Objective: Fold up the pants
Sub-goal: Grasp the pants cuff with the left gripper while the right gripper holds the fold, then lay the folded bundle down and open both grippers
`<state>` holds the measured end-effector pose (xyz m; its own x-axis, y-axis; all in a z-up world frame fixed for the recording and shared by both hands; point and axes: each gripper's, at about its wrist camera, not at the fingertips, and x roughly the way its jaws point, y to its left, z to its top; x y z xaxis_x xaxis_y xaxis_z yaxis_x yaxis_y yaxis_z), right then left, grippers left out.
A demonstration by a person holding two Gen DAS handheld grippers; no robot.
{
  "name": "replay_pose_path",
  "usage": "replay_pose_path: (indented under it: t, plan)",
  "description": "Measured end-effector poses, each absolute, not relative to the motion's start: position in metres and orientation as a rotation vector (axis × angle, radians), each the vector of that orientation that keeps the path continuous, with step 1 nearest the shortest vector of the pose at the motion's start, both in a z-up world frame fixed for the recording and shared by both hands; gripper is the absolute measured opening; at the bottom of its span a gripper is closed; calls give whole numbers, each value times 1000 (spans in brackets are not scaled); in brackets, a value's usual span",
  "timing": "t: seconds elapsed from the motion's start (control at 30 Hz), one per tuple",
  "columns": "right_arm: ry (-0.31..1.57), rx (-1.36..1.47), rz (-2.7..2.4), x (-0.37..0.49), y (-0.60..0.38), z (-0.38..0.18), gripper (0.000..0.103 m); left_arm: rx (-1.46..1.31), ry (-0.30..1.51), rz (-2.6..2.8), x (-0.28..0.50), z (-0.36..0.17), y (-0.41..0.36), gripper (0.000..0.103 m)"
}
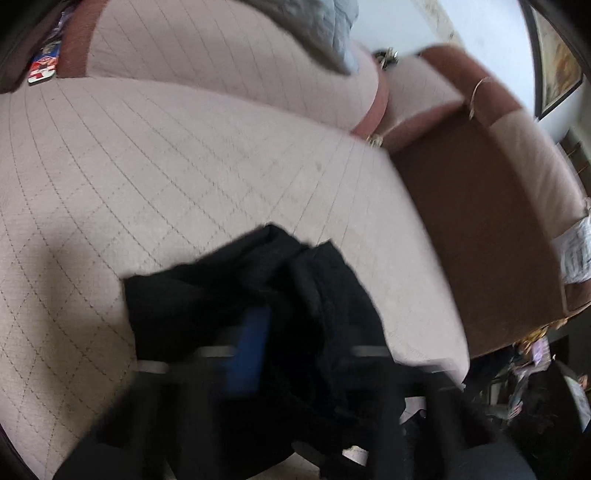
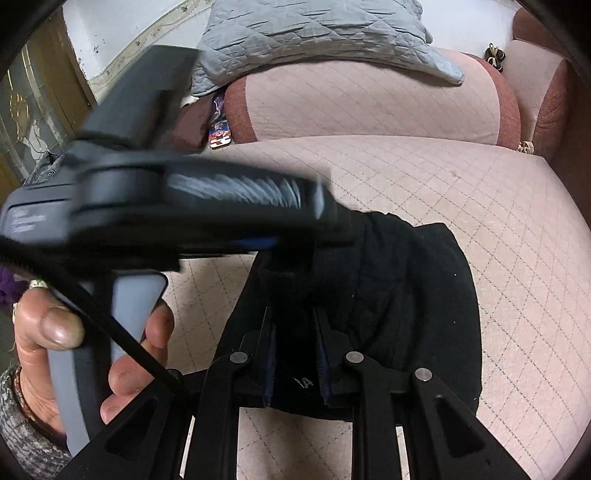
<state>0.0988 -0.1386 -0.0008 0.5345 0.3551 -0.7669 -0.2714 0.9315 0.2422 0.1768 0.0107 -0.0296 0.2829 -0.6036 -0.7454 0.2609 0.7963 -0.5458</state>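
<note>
The black pants [image 2: 399,288] lie bunched on the pink quilted sofa seat [image 2: 480,206]. My right gripper [image 2: 295,332] is shut on a thick fold of the pants, with cloth filling the gap between the fingers. My left gripper [image 2: 295,236] comes in from the left, held in a hand, its tips buried in the same bundle. In the blurred left wrist view the pants [image 1: 295,302] drape over the left gripper [image 1: 284,354]; one blue pad [image 1: 251,347] shows, and the other finger is hidden under cloth.
A grey quilted pillow [image 2: 314,33] rests on the sofa backrest [image 2: 369,103]. The brown armrest [image 1: 472,229] stands to the right of the seat. A colourful packet [image 2: 219,134] is wedged at the seat's back left. Clutter lies on the floor [image 1: 535,376].
</note>
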Motion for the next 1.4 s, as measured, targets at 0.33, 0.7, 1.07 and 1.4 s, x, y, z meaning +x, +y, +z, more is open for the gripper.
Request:
replay_pose_path:
  t: [0.33,0.7,1.07,1.4]
  plan:
    - [925,106,475,102,-120,12,19,-509,1062,-566,164,-19,69,15]
    - [1022,44,548,109,-86,-36,46,-661,1188,-363,160,-93,132,56]
    - [926,274,440,86,-199,19,50,-564,1041,-360,113,-23,137,56]
    - [1054,546,371,131,-224,-49,50,-320,1172,-233,149,-61,46,60]
